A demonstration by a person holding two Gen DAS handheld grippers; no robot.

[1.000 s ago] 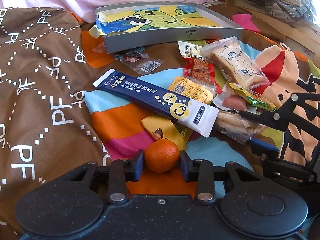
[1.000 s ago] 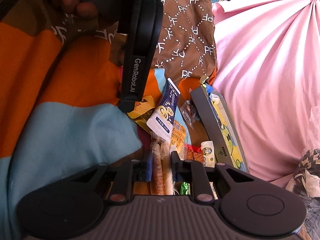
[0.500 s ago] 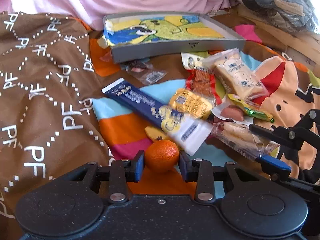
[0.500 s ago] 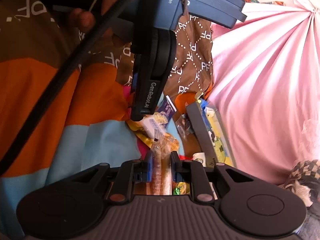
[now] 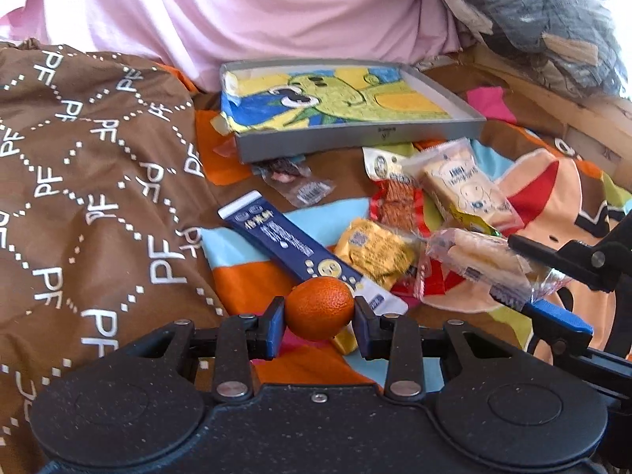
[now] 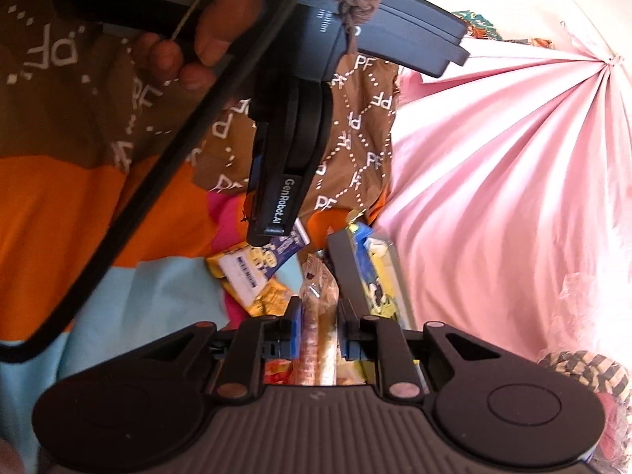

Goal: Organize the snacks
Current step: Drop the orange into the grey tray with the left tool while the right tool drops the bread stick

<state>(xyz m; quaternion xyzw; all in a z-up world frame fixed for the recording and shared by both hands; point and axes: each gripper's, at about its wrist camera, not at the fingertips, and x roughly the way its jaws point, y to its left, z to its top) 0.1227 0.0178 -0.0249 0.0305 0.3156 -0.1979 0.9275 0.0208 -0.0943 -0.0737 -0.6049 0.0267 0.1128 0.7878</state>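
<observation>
My left gripper (image 5: pixel 319 318) is shut on a small orange (image 5: pixel 319 307), held above the bedspread. To its right my right gripper (image 5: pixel 525 272) is shut on a clear packet of wafer sticks (image 5: pixel 474 260), lifted off the pile. In the right wrist view the same packet (image 6: pixel 319 316) stands between the blue pads of my right gripper (image 6: pixel 319 326). A grey tray (image 5: pixel 355 142) with a cartoon-print lining lies at the back. Loose snacks lie in front of it: a long blue packet (image 5: pixel 292 241), a yellow packet (image 5: pixel 375 252), a red one (image 5: pixel 399 205) and a toast packet (image 5: pixel 466 189).
A brown quilt (image 5: pixel 91 181) with white letters is heaped on the left. Pink cloth (image 5: pixel 245 12) rises behind the tray. A wooden edge (image 5: pixel 553 102) and a dark bundle (image 5: pixel 545 12) stand at the back right. A hand (image 6: pixel 189 43) holds the left gripper's handle.
Both grippers have risen. The orange is higher over the blue packet. The right gripper has lifted the wafer packet clear of the snack pile.
</observation>
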